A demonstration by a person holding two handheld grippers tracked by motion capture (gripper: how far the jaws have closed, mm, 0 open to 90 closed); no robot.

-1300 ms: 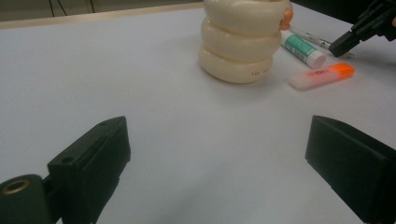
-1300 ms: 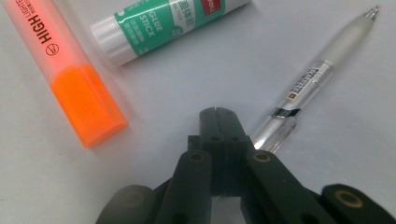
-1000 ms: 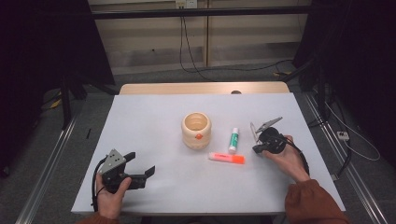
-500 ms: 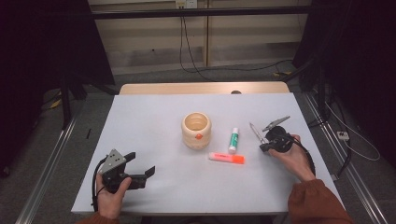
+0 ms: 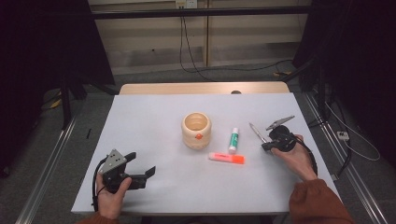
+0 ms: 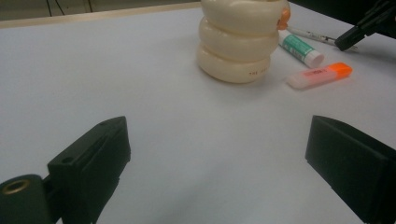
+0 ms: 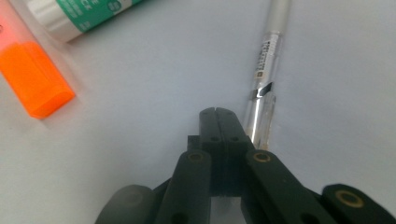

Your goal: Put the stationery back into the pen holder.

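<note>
We note a white-covered worktop (image 5: pixel 154 126) with four things near its middle: a cream, ribbed, barrel-shaped holder with an orange spot (image 5: pixel 196 130), a white glue stick with a green label (image 5: pixel 233 140) just to its right, an orange highlighter with a pale cap (image 5: pixel 226 158) lying in front of both, and a slim silver pen with a clear section (image 5: pixel 256 133) farther right. The right gripper (image 5: pixel 265 146) sits low at the near end of the pen, held in the person's right hand (image 5: pixel 292 156). In the right gripper view its jaws are pressed together with nothing between them; the pen (image 7: pixel 265 79) lies just beside the jaw tips on their right, running away from them, and we cannot tell whether it touches them. The highlighter (image 7: pixel 32 74) and glue stick (image 7: pixel 77 16) lie off to the left in that view, apart from the jaws. The left gripper (image 5: pixel 140 167) rests at the near left of the worktop, well apart from all four things, in the left hand (image 5: pixel 112 193); its jaws are spread wide and empty, and the holder (image 6: pixel 238 39) stands far beyond them.
</note>
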